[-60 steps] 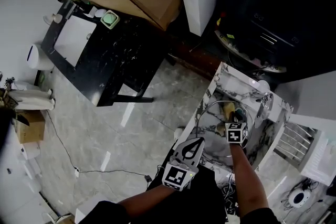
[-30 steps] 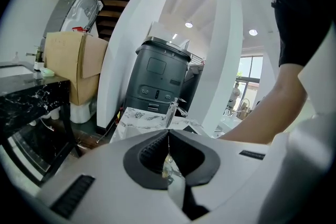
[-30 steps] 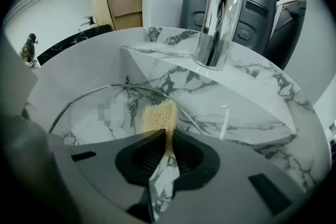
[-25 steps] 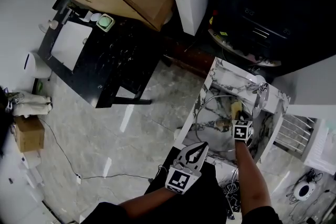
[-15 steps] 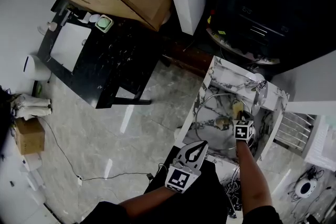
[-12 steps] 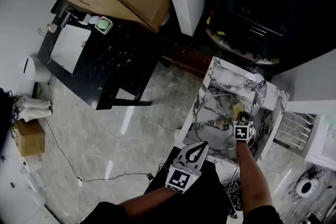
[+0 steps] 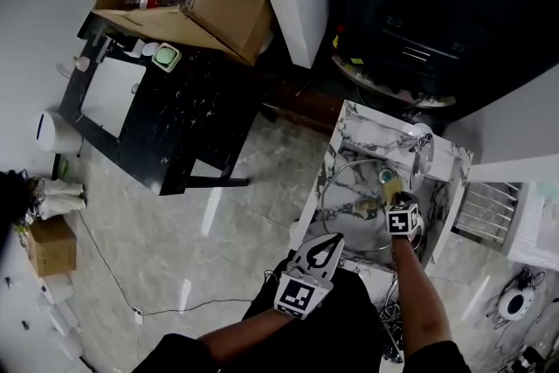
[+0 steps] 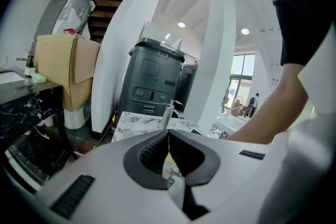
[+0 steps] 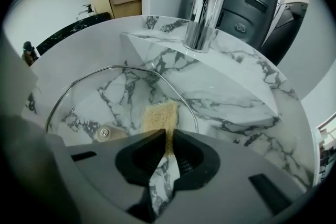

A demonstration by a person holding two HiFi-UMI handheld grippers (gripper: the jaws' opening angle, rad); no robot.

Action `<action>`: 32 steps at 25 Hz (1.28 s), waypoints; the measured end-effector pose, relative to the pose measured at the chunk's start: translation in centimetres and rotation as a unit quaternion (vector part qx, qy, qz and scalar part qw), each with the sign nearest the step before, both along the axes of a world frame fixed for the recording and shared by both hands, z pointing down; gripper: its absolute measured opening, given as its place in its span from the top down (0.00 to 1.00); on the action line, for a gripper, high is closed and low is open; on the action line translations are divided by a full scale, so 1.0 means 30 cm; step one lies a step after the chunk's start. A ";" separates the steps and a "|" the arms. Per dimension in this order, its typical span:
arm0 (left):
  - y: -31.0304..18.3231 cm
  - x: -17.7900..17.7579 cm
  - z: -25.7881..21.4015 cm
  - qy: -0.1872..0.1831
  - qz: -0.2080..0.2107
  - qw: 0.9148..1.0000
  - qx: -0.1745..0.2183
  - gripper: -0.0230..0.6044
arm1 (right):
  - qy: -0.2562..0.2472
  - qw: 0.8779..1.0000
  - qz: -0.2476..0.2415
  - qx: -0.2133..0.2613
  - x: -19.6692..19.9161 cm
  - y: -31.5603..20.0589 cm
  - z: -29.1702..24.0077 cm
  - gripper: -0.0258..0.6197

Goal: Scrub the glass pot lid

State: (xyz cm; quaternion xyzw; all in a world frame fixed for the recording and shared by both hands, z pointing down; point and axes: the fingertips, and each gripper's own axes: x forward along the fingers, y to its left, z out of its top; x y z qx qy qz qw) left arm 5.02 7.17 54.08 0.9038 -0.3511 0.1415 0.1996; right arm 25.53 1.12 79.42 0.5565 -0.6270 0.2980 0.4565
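Right hand-held gripper (image 9: 169, 135) pinches the sponge (image 9: 160, 114) on the glass pot lid (image 9: 113, 99) lying in the sink (image 9: 241, 97); your left hand-held gripper (image 8: 168, 136) is pressed together, empty. Rigid, likely slick, breakable: brace its rim.

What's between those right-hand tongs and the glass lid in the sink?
A tan scrubbing sponge: the right tongs clamp its near end, and its far end lies on the glass lid. The right gripper view shows it.
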 end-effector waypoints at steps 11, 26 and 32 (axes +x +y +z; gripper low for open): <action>-0.035 0.000 -0.040 0.006 0.015 1.000 0.010 0.94 | 0.002 1.000 -0.009 -0.029 0.010 0.079 0.005 0.87; -0.005 -0.001 -0.025 -0.004 0.040 0.999 0.006 0.94 | 0.010 0.998 -0.041 -0.056 0.003 0.204 0.016 0.87; 0.007 0.001 -0.026 -0.008 0.037 0.999 0.006 0.94 | 0.000 0.998 -0.031 -0.059 -0.009 0.227 0.002 0.87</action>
